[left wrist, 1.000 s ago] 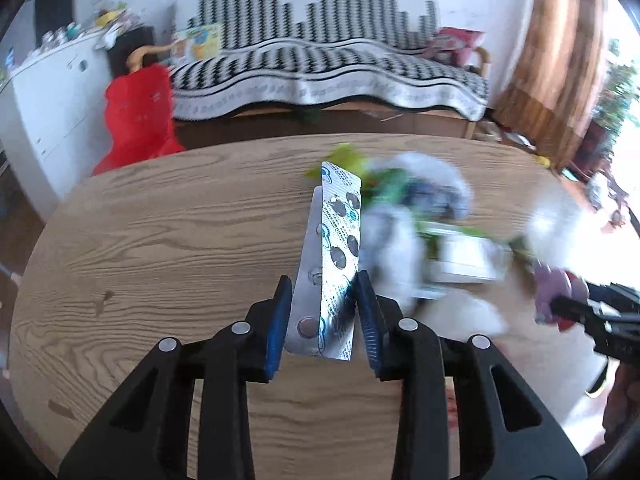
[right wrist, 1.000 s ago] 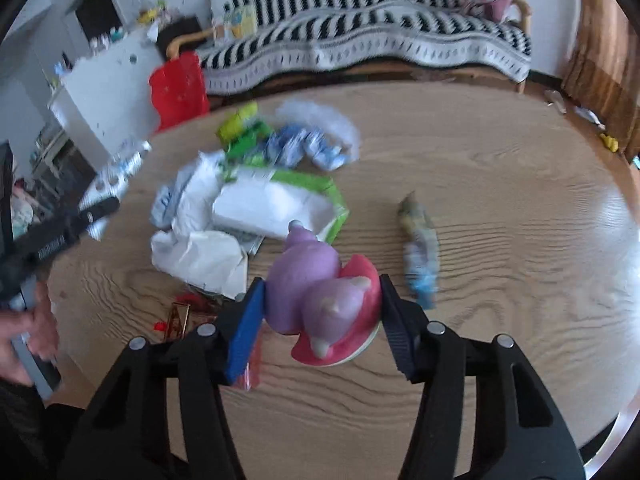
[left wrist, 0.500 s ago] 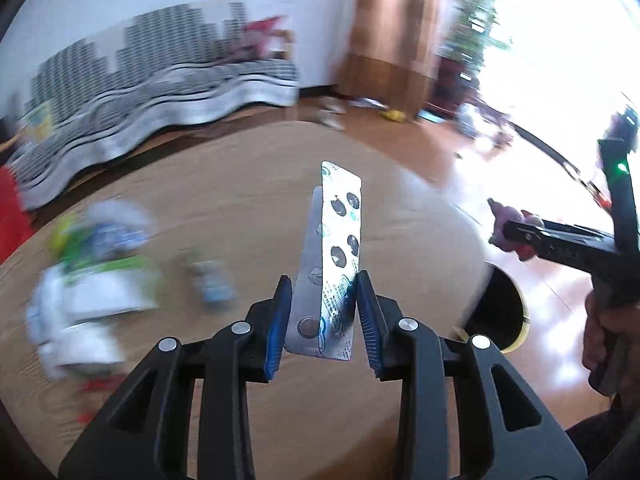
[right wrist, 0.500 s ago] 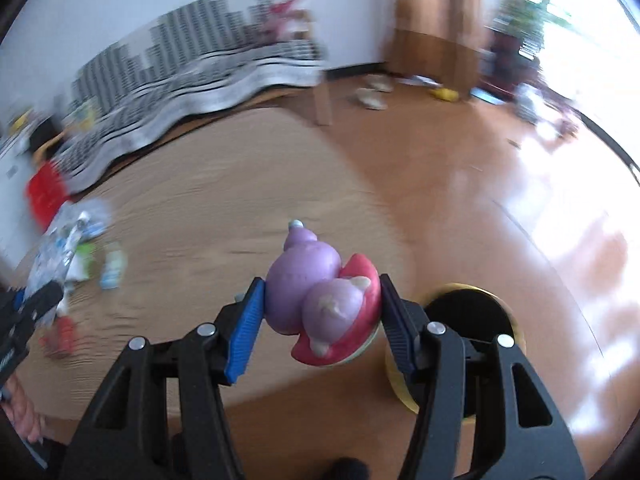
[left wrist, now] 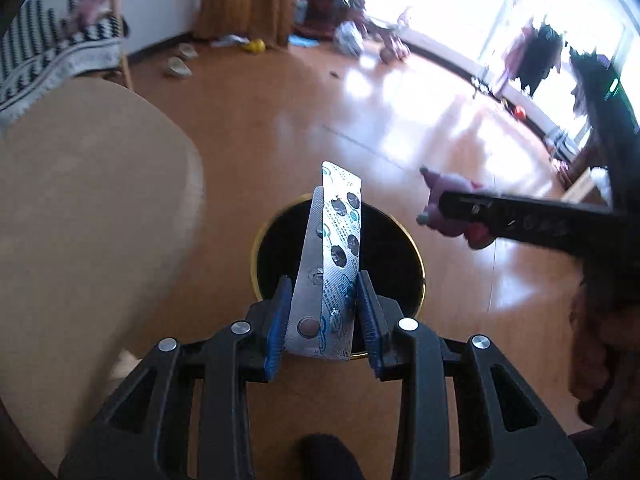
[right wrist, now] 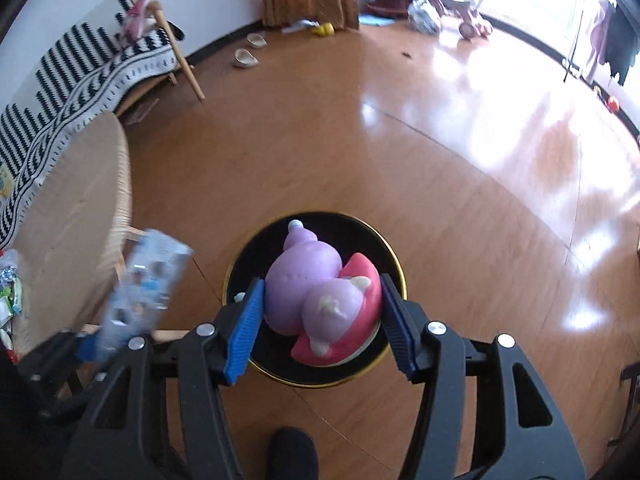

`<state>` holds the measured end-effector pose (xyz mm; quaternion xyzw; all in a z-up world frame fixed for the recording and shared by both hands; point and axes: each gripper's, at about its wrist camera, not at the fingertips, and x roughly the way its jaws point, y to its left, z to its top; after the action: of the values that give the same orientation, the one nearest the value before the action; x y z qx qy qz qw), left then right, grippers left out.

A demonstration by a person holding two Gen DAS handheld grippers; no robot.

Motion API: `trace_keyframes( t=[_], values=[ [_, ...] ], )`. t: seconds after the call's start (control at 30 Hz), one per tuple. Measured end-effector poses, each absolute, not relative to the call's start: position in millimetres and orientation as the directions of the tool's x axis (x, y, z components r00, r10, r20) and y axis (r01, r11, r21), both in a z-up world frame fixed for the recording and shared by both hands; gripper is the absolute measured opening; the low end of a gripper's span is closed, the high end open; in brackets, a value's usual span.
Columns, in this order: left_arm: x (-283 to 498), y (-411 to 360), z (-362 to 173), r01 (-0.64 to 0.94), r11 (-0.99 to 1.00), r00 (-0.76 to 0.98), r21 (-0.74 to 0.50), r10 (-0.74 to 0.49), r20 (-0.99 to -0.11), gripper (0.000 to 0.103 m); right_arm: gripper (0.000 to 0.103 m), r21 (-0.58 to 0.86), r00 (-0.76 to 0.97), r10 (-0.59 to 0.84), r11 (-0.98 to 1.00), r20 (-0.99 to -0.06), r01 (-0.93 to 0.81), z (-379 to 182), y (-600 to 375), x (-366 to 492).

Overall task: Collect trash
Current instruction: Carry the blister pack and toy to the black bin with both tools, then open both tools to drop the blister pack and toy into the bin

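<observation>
While both claws are pointing down toward the floor, the left claw (left wrist: 323, 308) is gripping a silver pill strip (left wrist: 331, 264) between its blue pads. The strip is standing upright out of the jaws at the centre of the left wrist view, its top end reaching above the far rim of the black bin (left wrist: 396, 248), which is sitting on the wooden floor directly behind and below it. The bench (left wrist: 80, 208) is filling the left side of that frame, well clear of the bin.

In the right wrist view, the right claw (right wrist: 322, 316) is clamping a purple and pink soft toy (right wrist: 316, 292) from both sides, the toy filling the gap between the pads at lower centre. The toy is hanging over the mouth of the same bin (right wrist: 394, 272), whose gold-edged rim is ringing it in the frame. At the lower left of this view the pill strip is appearing blurred, beside the bin. At the right of the left wrist view, the toy is showing in the other claw, right of the bin.
</observation>
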<state>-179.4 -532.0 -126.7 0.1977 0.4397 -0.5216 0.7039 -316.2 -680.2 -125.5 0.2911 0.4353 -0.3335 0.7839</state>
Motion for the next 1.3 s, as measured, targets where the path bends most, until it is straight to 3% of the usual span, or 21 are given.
trace_keyframes(
  t=[0.17, 0.43, 0.47, 0.57, 1.0, 1.1, 1.13, 1.17, 1.3],
  values=[
    [-169.7, -554.7, -163.4, 0.91, 0.37, 0.032, -0.185, -0.511, -0.859, 0.033, 0.056, 0.178, 0.392, -0.246, 0.6, -0.886, 0.78, -133.7, -685.3, -317.4],
    [-170.7, -570.0, -160.7, 0.912, 0.349, -0.002, -0.215, -0.521, -0.853, 0.033, 0.056, 0.193, 0.401, -0.244, 0.59, -0.883, 0.784, -134.2, -692.4, -315.4],
    [-172.8, -569.6, -159.2, 0.913, 0.347, 0.0, -0.214, -0.524, -0.852, 0.037, 0.057, 0.195, 0.402, -0.246, 0.587, -0.882, 0.786, -132.9, -692.0, -315.0],
    [-178.5, -566.6, -153.4, 0.918, 0.337, 0.007, -0.207, -0.537, -0.844, 0.066, 0.057, 0.201, 0.406, -0.249, 0.58, -0.879, 0.79, -131.5, -691.1, -318.6],
    [-172.6, -519.2, -97.4, 0.913, 0.345, 0.038, -0.219, -0.606, -0.795, 0.076, 0.058, 0.219, 0.402, -0.207, 0.582, -0.892, 0.784, -137.1, -687.4, -301.8],
    [-160.9, -499.6, -82.3, 0.901, 0.366, 0.051, -0.234, -0.625, -0.779, 0.081, 0.063, 0.2, 0.383, -0.218, 0.573, -0.898, 0.795, -134.9, -685.2, -295.2],
    [-158.8, -495.1, -76.7, 0.897, 0.373, 0.056, -0.237, -0.629, -0.775, 0.082, 0.076, 0.198, 0.38, -0.218, 0.57, -0.899, 0.797, -134.6, -685.5, -294.3],
    [-155.6, -487.0, -70.8, 0.892, 0.384, 0.068, -0.238, -0.635, -0.77, 0.084, 0.081, 0.2, 0.383, -0.225, 0.567, -0.896, 0.799, -132.1, -684.0, -292.4],
    [-138.4, -450.5, -53.0, 0.878, 0.428, 0.127, -0.216, -0.642, -0.756, 0.088, 0.083, 0.208, 0.407, -0.241, 0.575, -0.881, 0.791, -117.4, -671.6, -277.5]
  ],
)
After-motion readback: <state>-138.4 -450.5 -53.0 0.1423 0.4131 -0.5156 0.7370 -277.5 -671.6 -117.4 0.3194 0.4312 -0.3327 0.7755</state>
